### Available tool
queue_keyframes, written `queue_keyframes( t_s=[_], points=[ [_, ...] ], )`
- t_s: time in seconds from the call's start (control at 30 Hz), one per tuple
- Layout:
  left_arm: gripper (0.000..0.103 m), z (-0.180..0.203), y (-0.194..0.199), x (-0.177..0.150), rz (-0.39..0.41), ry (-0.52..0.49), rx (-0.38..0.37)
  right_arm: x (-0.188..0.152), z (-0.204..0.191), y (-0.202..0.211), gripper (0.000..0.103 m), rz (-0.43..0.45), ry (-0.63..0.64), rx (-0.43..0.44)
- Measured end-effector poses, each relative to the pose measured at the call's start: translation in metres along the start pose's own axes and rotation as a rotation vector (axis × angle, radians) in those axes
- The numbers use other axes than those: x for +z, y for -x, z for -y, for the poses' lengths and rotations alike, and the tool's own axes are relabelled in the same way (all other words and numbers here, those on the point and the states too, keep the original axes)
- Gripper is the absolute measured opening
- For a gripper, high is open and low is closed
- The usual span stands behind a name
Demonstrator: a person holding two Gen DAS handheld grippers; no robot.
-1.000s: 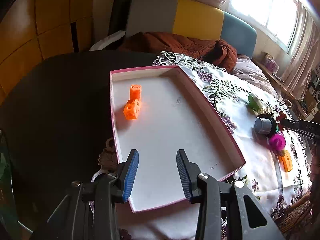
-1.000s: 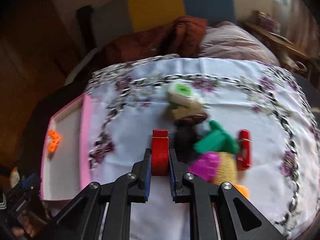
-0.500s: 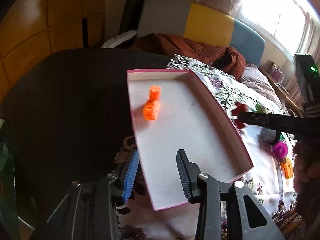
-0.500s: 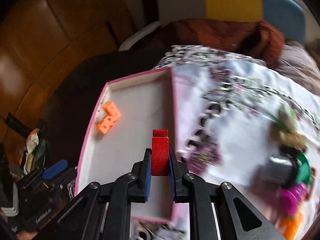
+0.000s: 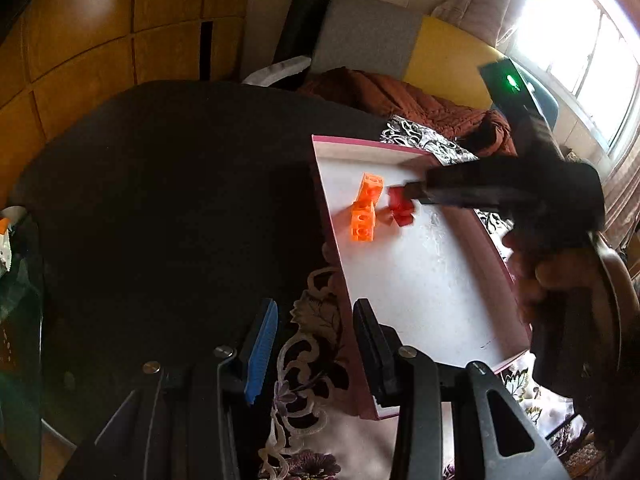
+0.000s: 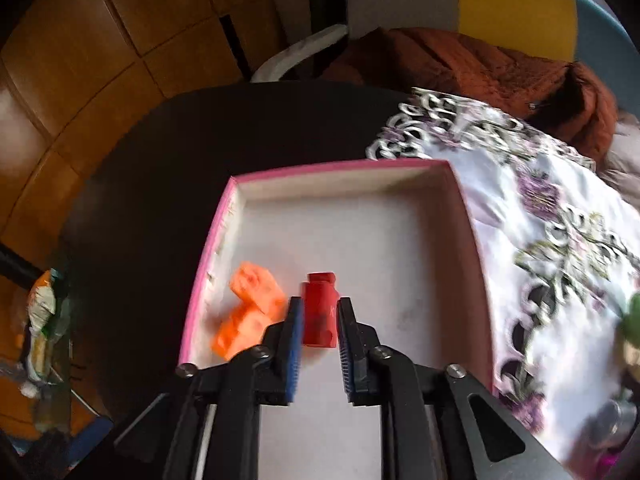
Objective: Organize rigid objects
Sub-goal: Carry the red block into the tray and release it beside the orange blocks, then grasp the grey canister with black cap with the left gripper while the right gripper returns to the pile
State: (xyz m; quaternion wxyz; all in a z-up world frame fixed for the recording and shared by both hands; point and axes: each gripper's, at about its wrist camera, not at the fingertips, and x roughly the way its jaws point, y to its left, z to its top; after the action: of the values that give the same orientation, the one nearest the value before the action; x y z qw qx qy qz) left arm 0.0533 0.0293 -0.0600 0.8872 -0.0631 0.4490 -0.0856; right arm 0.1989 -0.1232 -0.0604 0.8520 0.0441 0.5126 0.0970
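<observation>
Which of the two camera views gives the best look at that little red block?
The right wrist view: the red block sits close and central between the opening fingers of the right hand-held gripper. The left wrist view shows it smaller, farther off, beside the orange blocks.

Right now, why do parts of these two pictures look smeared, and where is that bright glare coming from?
Left wrist view: the window at upper right is blown out white, and the right gripper reaching over the pink tray is motion-blurred. Right wrist view: the orange blocks, the red block and the floral cloth are smeared, while its own jaws stay sharp. Both views bend straight edges, fisheye style.
</observation>
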Motion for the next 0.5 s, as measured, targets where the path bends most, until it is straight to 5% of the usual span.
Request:
queue_keyframes(
  t_s=[0.1,0.5],
  points=[
    [0.039,-0.002,0.0,0.0,0.002,0.001,0.0,0.0,-0.001,0.008,0.044,0.033,0.0,0.011],
    [0.039,0.012,0.003,-0.001,0.009,-0.027,-0.014,-0.041,0.02,0.052,0.07,0.101,0.042,-0.021]
  ],
)
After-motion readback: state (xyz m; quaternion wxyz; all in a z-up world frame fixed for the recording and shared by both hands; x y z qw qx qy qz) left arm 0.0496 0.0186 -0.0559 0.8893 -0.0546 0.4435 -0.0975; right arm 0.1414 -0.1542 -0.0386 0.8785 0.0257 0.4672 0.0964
